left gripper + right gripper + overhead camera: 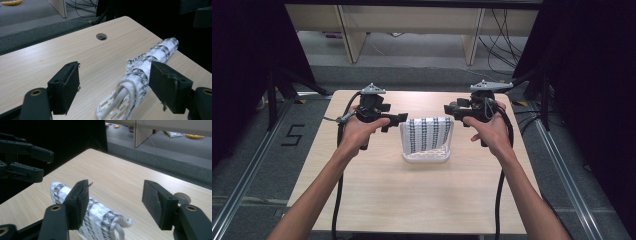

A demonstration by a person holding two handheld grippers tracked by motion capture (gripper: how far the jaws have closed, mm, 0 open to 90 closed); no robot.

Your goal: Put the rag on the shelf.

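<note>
Cloth (428,132), white with dark patterned stripes, draped over the back wall of a white slotted basket (427,155). Position: on the table (412,200), roughly midway between its left and right edges and somewhat toward the far edge.

Forearms: two, bare, entering from the near edge and angling up and inward over the table's near corners toward the middle.

Left hand (357,132): wrapped around the handle of the left gripper (397,120), held above the surface just left of the basket, jaws pointing right toward the cloth. State: released, jaws spread wide. In the left gripper view (113,82) the cloth and basket edge lie between the jaws, nearer the right-hand jaw; contact cannot be judged. A black cable (337,200) trails back past the near edge.

Right hand (489,130): closed on the handle of the right gripper (451,110), held just right of the basket, jaws pointing left. State: released, jaws wide apart. In the right gripper view (115,202) the cloth lies partly behind the left-hand jaw.

Far side: a round hole (101,36) in the tabletop near the far edge; beyond it, grey floor (412,50) and pale furniture legs (352,35).
</note>
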